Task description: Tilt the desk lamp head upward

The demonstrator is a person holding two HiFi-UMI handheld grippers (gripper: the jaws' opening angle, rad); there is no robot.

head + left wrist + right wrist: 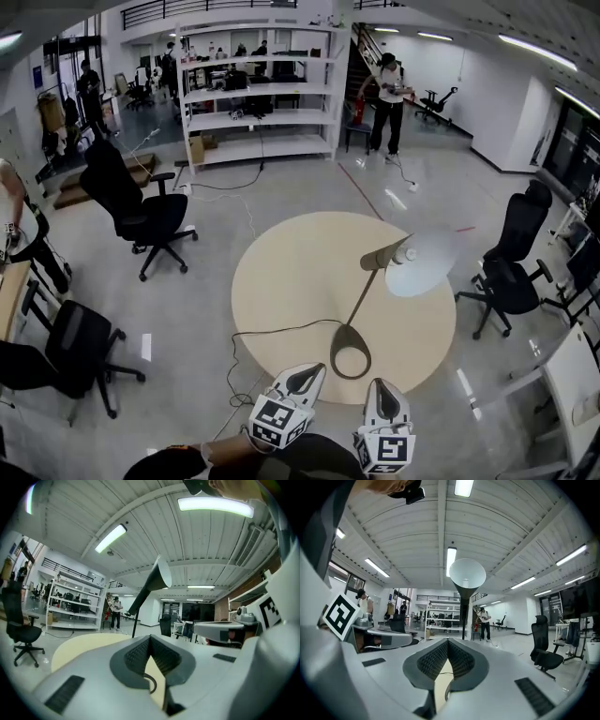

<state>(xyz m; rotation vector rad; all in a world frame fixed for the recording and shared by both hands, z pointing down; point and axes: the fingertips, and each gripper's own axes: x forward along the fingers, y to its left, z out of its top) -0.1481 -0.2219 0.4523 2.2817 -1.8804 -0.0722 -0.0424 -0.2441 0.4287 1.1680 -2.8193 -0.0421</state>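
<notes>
The desk lamp stands on a round beige table (281, 281). Its dark ring base (351, 359) is near the front edge, and a thin arm (364, 300) leans up to the right to the pale cone head (420, 264). My left gripper (307, 375) and right gripper (386, 392) hover just short of the base, apart from the lamp, both shut and empty. In the left gripper view the gripper (150, 640) faces the lamp arm (140, 599) and the head (162, 573) is seen side-on. In the right gripper view the gripper (448, 642) sits below the head (467, 576), whose open face shows.
The lamp's black cable (272, 330) runs left from the base and over the table edge. Black office chairs stand at the left (141, 211), front left (70, 356) and right (511, 262). White shelving (258, 89) and a person (386, 103) are far back.
</notes>
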